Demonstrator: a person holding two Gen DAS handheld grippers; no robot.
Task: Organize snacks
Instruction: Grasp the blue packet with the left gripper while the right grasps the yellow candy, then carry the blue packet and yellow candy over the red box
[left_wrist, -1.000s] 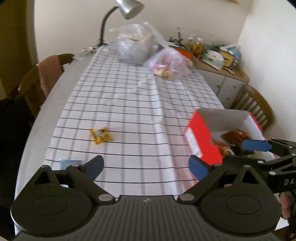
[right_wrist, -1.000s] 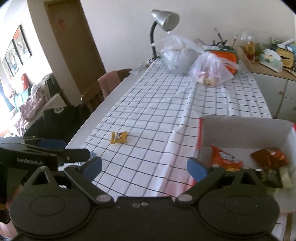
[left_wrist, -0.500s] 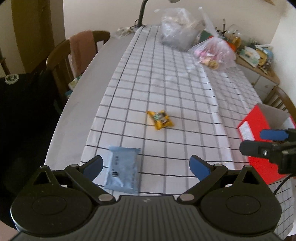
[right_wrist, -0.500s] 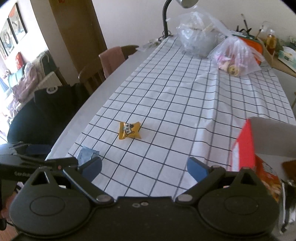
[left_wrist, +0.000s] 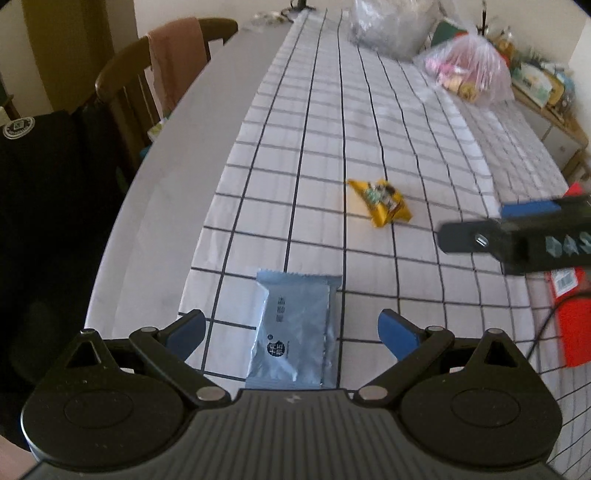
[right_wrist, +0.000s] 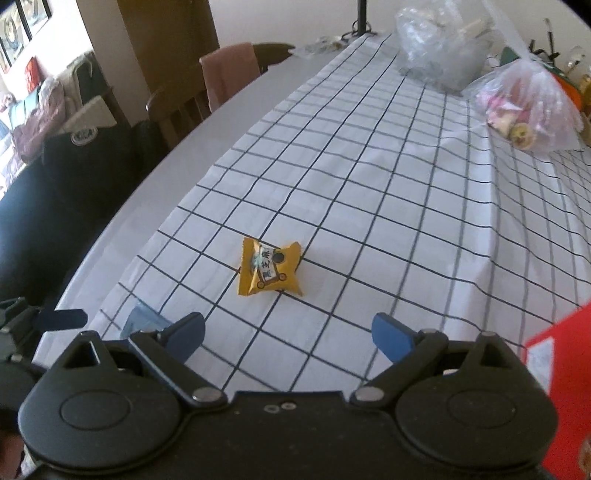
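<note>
Pale-blue foil: the flat blue packet (left_wrist: 293, 328) lies at the near left edge of the checked cloth (left_wrist: 369, 122), between the spread, empty fingers of my left gripper (left_wrist: 291, 330). The yellow packet (right_wrist: 269, 268) sits farther in, ahead of my right gripper (right_wrist: 288, 332), its fingers likewise apart and empty; the red box (right_wrist: 554, 391) stands near right. I judge the risks thus: thin foil may slide from the pinch, or fingertips may snag and bunch the cloth.
</note>
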